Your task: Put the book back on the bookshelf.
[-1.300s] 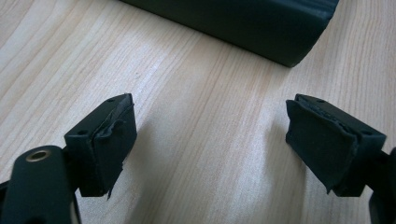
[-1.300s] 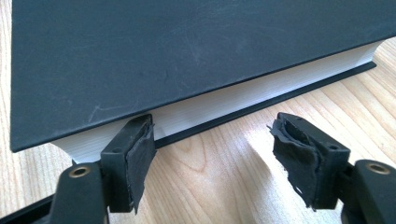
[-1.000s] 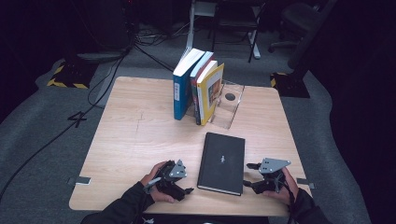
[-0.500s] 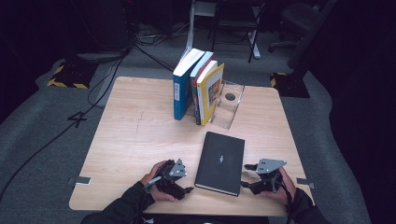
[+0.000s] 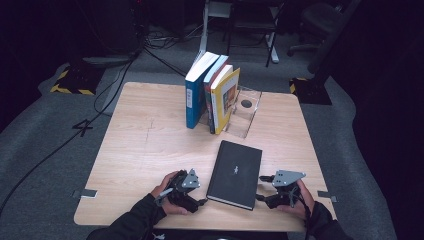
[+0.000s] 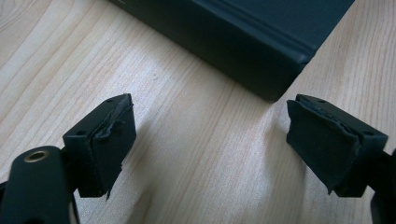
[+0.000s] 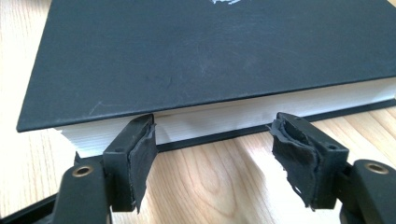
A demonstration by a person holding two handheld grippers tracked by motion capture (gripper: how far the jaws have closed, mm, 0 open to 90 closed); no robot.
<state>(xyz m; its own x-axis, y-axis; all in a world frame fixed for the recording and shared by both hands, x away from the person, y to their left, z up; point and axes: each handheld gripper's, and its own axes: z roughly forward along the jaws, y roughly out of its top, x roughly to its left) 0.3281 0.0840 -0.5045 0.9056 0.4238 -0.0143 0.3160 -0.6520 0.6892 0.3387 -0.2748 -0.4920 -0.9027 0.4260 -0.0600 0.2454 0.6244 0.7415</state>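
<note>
Both tongs wide, holding nothing: left gripper [image 5: 202, 201] and right gripper [image 5: 260, 188] beside black book [image 5: 235, 172] edges, near wooden table [image 5: 150, 150] front rim.

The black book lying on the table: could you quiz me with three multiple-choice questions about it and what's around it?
1. Where does the black book lie?
A. between the two grippers
B. inside the clear stand
C. on the floor

2. How many books stand upright at the back?
A. one
B. three
C. five

3. How do the right gripper's jaws stand?
A. clamped on the pages
B. open beside the page edge
C. shut on nothing

A: a gripper sits at each side.
B: blue, dark and yellow books.
B: the gap between the jaws is bare.
</note>
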